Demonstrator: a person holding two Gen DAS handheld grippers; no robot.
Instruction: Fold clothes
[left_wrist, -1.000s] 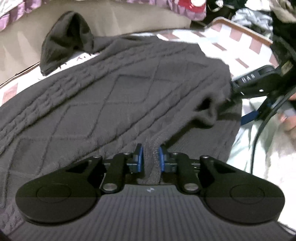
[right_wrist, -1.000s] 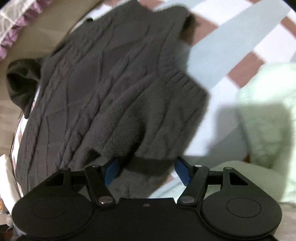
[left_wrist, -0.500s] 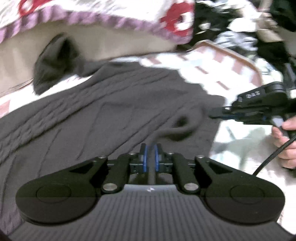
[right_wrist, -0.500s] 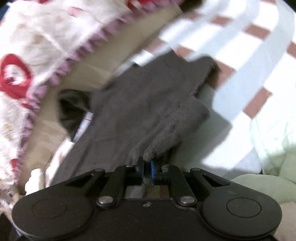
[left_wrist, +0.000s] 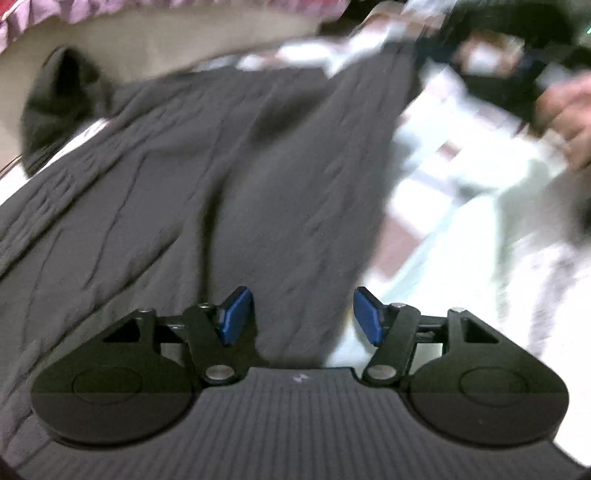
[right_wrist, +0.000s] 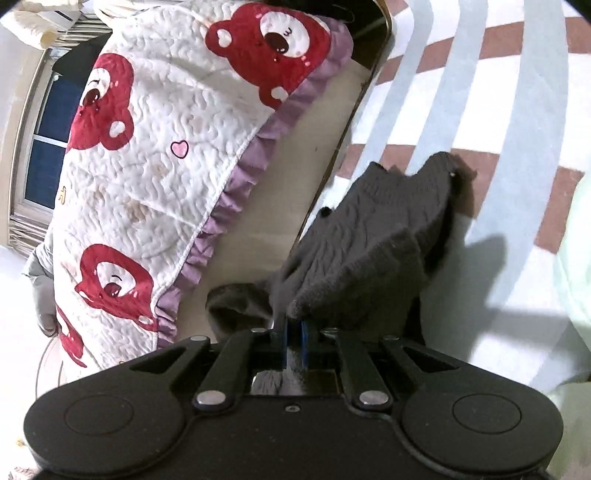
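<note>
A dark grey cable-knit sweater (left_wrist: 229, 177) lies spread on a checked bed sheet (left_wrist: 454, 155). My left gripper (left_wrist: 301, 314) is open, its blue pads wide apart just above the sweater's near edge, holding nothing. My right gripper (right_wrist: 294, 341) is shut on the sweater's edge (right_wrist: 369, 258) and holds that part lifted, with cloth pinched between the blue pads. One sleeve end (left_wrist: 55, 107) lies bunched at the far left in the left wrist view. The left wrist view is blurred.
A quilt with red bears and a purple frill (right_wrist: 177, 147) hangs over a beige bed side (right_wrist: 288, 177). The sheet has brown, white and pale blue checks (right_wrist: 498, 92). A pale green garment (right_wrist: 576, 258) lies at the right. A hand (left_wrist: 569, 110) shows at the far right.
My left gripper has opened and let go of the sweater. My right gripper, open a second ago, closed on the sweater's edge and has lifted it up and over.
</note>
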